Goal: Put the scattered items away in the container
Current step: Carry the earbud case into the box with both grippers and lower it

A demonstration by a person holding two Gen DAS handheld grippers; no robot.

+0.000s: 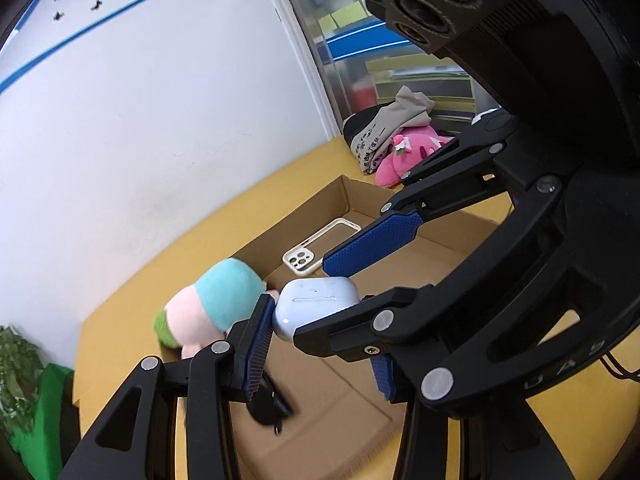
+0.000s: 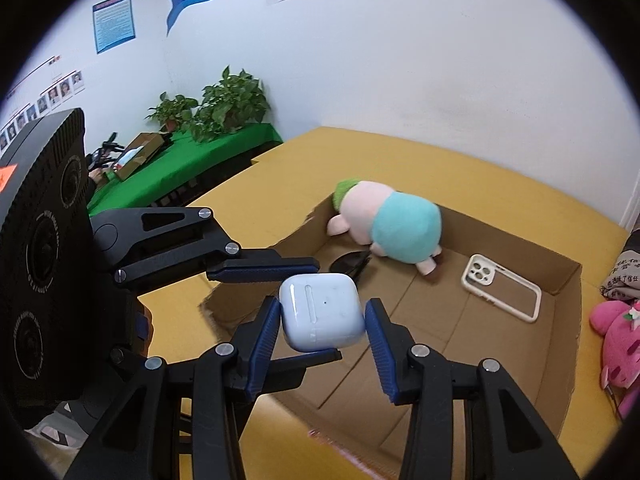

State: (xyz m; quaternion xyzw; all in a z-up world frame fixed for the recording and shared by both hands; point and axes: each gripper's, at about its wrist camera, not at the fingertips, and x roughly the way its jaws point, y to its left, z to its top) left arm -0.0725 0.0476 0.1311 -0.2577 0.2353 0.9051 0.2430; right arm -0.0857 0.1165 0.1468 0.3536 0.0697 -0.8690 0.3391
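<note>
Held over the open brown cardboard box point(image 2: 560, 280) on the yellow table point(image 2: 280, 184): a glossy white rounded earbud case point(image 2: 322, 310), clamped by both left gripper point(image 2: 280, 312) and right gripper point(image 2: 322, 330), seemingly to steady its slippery shell before release.

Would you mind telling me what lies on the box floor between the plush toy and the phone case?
Nothing: in the right wrist view, bare cardboard box floor separates the plush toy from the phone case.
</note>
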